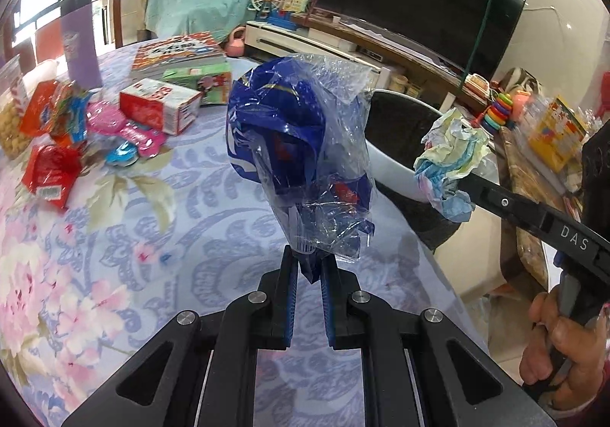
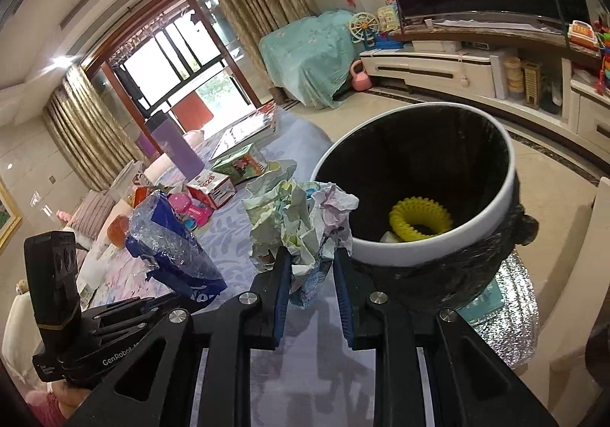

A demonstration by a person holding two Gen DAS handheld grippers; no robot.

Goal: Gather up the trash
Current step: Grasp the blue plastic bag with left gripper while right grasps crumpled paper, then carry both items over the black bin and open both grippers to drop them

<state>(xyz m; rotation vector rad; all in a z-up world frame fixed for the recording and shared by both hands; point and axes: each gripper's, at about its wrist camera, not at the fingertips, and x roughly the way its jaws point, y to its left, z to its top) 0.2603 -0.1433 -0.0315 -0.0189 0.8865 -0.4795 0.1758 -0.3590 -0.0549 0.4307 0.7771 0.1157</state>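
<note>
My left gripper is shut on the tail of a crumpled blue and clear plastic wrapper, which stands up above the floral tablecloth. The same wrapper shows at the left of the right wrist view. My right gripper is shut on a crumpled paper ball, white with pastel print, held just left of the bin's rim. That paper ball also appears at the right of the left wrist view. The white-rimmed bin has a black liner and holds a yellow ridged ring.
Red snack packets, pink wrappers, a red-white carton, a green box, books and a purple bottle crowd the far table. A TV stand and a white chair lie beyond the bin.
</note>
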